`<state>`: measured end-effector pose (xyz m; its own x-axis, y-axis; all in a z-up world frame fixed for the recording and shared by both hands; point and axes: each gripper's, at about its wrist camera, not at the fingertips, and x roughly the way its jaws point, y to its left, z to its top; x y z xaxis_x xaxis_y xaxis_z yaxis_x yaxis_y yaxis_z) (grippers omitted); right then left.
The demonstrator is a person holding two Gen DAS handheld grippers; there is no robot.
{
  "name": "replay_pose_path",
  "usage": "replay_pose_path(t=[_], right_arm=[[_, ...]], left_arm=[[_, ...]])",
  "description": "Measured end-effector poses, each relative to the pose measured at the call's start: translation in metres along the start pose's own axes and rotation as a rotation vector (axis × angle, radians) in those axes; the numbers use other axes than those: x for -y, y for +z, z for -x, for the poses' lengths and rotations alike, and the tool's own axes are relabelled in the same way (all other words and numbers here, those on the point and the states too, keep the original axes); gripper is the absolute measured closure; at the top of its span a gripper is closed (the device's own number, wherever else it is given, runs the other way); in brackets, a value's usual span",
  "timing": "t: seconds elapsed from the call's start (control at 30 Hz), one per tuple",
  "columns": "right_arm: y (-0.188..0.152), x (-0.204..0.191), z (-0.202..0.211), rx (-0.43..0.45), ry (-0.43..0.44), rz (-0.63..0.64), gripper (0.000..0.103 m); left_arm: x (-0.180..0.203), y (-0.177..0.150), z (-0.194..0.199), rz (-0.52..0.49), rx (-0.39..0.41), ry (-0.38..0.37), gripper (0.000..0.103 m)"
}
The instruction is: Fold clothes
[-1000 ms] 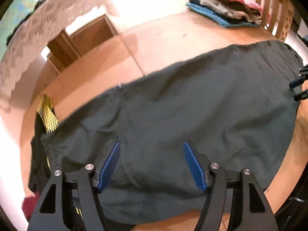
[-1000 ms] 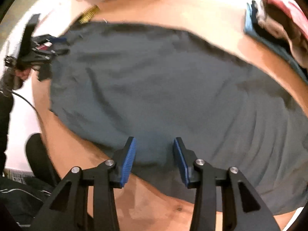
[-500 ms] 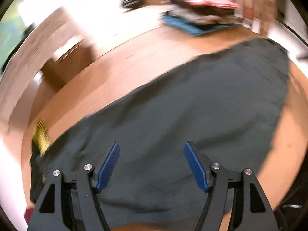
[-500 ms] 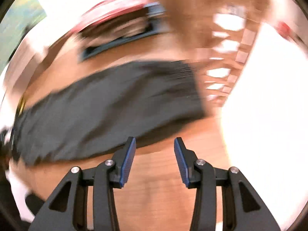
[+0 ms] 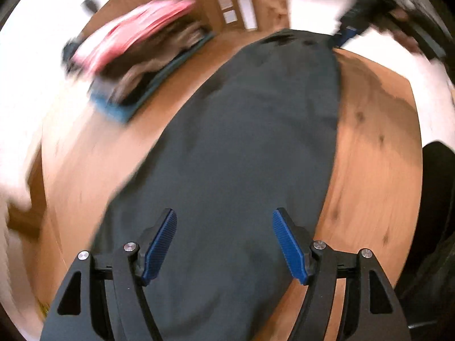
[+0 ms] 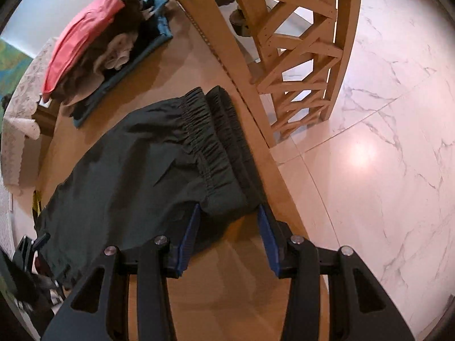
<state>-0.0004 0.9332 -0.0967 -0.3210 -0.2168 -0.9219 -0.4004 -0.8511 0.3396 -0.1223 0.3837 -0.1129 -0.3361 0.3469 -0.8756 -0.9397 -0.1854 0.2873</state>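
Note:
A dark grey-green garment (image 5: 250, 147) lies spread flat along the wooden table (image 5: 375, 142). My left gripper (image 5: 224, 227) hovers over its near part, open, with nothing between the blue pads. In the right wrist view the garment (image 6: 136, 176) ends in a gathered elastic waistband (image 6: 210, 130) near the table's edge. My right gripper (image 6: 227, 227) stands open at the waistband's near corner, a blue pad on either side of it, not pressing. The left wrist view is blurred; the right gripper (image 5: 349, 31) shows faintly at the garment's far end.
A stack of folded clothes (image 6: 93, 45), pink on top and blue underneath, sits at the table's far side (image 5: 136, 56). A wooden chair (image 6: 298, 56) stands against the table edge, over a white marble floor (image 6: 384, 142). The left gripper (image 6: 28, 250) shows at the garment's other end.
Both grippers have swung and rolled. The right one moved from mid-garment to the waistband corner by the table edge. The left one now looks lengthways down the garment. Neither opening changed.

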Motion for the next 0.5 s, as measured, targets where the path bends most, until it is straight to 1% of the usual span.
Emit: replay_pose_path(t=[0.03, 0.1, 0.17, 0.2, 0.27, 0.3, 0.33, 0.43, 0.5], right_arm=[[0.0, -0.006, -0.003, -0.002, -0.006, 0.009, 0.061], [0.0, -0.017, -0.006, -0.006, -0.018, 0.027, 0.061], [0.002, -0.027, 0.0, 0.011, -0.02, 0.055, 0.061], [0.002, -0.034, 0.002, 0.023, -0.024, 0.073, 0.061], [0.005, -0.044, 0.005, 0.039, -0.049, 0.103, 0.059], [0.01, -0.048, 0.005, 0.03, -0.053, 0.121, 0.055], [0.016, -0.053, 0.001, 0.01, -0.054, 0.142, 0.054], [0.029, -0.064, -0.013, -0.02, -0.111, 0.182, 0.054], [0.037, -0.069, -0.026, -0.044, -0.13, 0.205, 0.054]], left_arm=[[0.01, 0.01, -0.001, -0.037, 0.008, 0.004, 0.035], [0.022, 0.02, -0.003, -0.076, 0.018, -0.009, 0.035], [0.024, 0.019, 0.0, -0.089, 0.018, -0.012, 0.035], [0.021, 0.013, 0.0, -0.079, 0.01, -0.011, 0.035], [0.011, 0.003, -0.007, -0.043, -0.018, -0.003, 0.035], [0.002, -0.006, -0.007, -0.012, -0.035, 0.003, 0.035], [-0.007, -0.014, -0.007, 0.018, -0.052, 0.009, 0.035], [-0.036, -0.042, -0.009, 0.127, -0.095, 0.021, 0.035], [-0.051, -0.059, -0.008, 0.184, -0.109, 0.034, 0.035]])
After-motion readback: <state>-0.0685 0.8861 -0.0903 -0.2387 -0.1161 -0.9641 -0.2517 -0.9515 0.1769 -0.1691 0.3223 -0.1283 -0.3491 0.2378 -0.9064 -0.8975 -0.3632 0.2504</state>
